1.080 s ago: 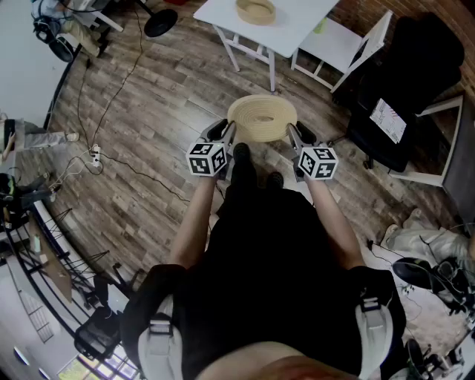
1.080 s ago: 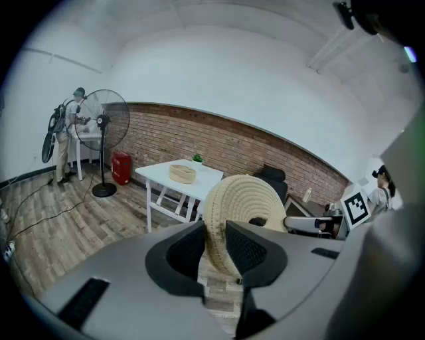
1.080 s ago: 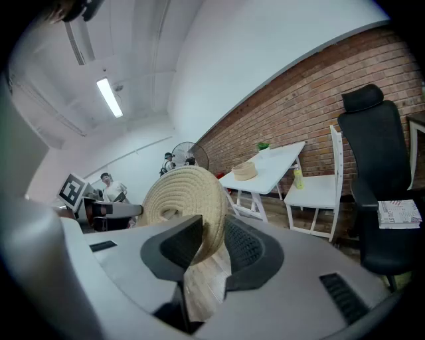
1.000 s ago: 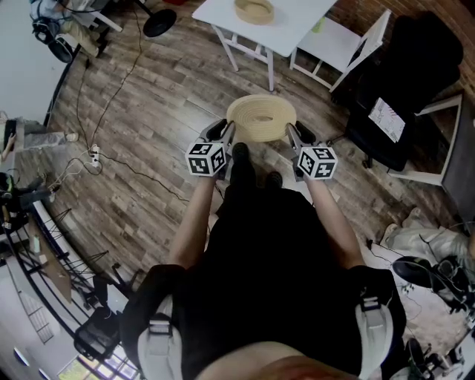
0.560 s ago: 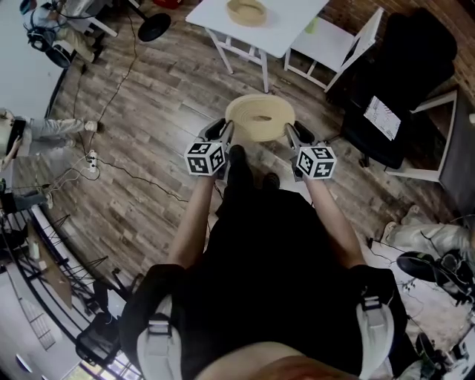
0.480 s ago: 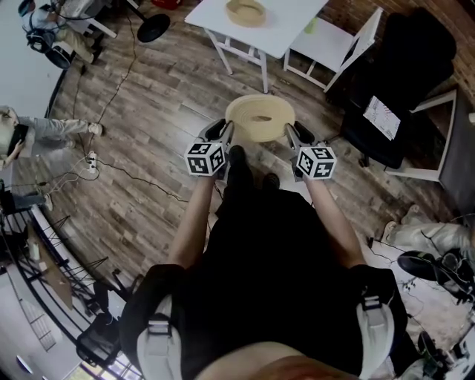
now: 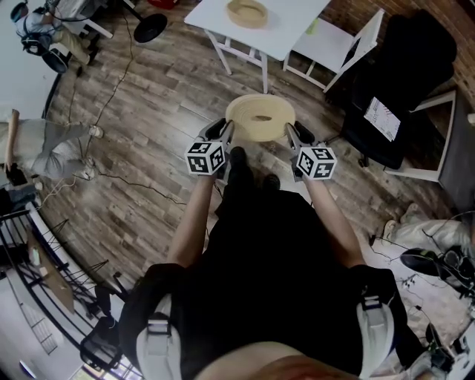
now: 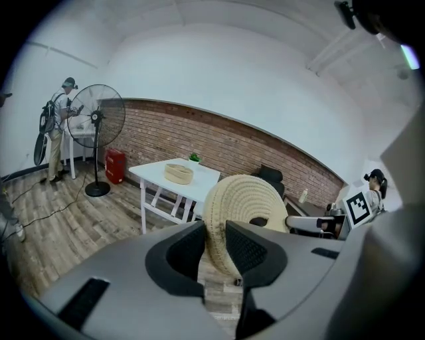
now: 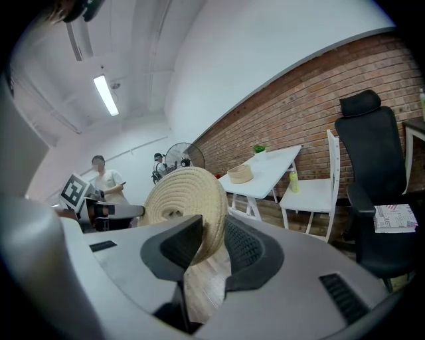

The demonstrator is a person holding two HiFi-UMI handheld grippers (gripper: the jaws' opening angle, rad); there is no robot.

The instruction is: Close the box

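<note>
Well, biggest risk first: the approach. You stand well apart from the white table [image 7: 293, 26], and the open woven basket [image 7: 247, 11], the box to close, sits on its top. You hold the woven lid [image 7: 260, 117] in mid-air above the floor, between you and the table. On the way in, the table legs, the white chair [image 7: 338, 37] just beside the table and the floor cable [image 7: 141, 182] off to your left could trip or bump you. Any jolt goes straight into the grip.

Next, the grip. The left gripper [image 8: 214, 242] has its jaws clamped on one rim of the lid. The right gripper [image 9: 214, 236] is clamped on the opposite rim. Both bite only the edge of a soft-looking coiled weave. Spread your hands or twist one against the other and the rim will likely flex and slip out of one side.

Smallest, the placement. The lid must land level and centred. Release one side early and it probably seats cocked, or shoves the light basket across the tabletop.
</note>
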